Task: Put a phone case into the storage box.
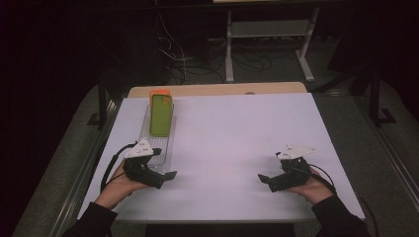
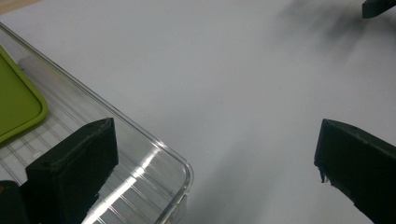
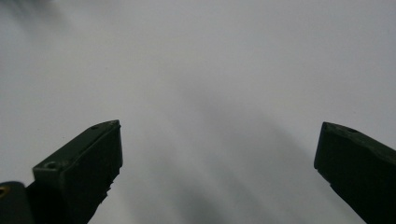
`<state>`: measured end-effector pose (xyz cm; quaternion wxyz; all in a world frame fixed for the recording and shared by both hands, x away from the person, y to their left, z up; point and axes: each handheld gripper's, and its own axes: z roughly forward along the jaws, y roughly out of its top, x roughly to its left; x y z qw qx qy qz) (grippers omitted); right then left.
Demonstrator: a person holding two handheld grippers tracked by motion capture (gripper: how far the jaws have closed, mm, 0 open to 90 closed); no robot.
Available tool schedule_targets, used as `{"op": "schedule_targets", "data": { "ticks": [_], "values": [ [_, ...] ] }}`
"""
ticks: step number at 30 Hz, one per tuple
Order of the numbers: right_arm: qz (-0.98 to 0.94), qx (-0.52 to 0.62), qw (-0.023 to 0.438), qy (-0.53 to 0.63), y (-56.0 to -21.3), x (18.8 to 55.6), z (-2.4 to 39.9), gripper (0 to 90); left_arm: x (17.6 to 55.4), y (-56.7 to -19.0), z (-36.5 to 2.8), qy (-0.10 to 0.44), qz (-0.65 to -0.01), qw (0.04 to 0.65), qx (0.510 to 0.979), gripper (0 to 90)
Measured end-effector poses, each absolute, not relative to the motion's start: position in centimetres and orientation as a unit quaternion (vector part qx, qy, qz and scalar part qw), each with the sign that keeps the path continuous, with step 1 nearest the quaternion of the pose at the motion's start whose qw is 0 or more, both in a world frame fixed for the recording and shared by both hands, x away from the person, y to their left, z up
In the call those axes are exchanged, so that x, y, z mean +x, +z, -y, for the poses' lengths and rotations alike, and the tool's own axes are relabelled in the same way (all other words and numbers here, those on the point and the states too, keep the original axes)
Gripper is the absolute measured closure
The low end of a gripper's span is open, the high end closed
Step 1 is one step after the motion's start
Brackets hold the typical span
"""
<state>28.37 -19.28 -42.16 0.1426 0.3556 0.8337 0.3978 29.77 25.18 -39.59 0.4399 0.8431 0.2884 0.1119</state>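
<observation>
A white tabletop point(image 1: 237, 143) fills the middle of the high view, lit brightly while the room around it lies in near darkness. A strip of pale wood point(image 1: 217, 89) edges its far side. Grey floor point(image 1: 390, 163) runs along both sides of the frame. At upper centre, loose cables point(image 1: 178, 54) trail over the floor, and to their right stands a light grey metal stand with a shelf point(image 1: 269, 29).

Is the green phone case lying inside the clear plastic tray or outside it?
Inside. The green phone case lies flat on the ribbed floor of the clear plastic tray, within its walls. The left gripper is open beside the tray's corner.
</observation>
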Motion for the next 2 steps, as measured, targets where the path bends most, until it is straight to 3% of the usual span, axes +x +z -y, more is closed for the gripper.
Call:
{"op": "schedule_targets", "data": {
  "ticks": [2],
  "values": [
    [-0.833,0.354,0.144,0.4,-42.06,28.35,19.24,0.3,29.75,-39.66,-25.14,0.111,-0.289,0.44,0.843,0.0]
  ]
}}
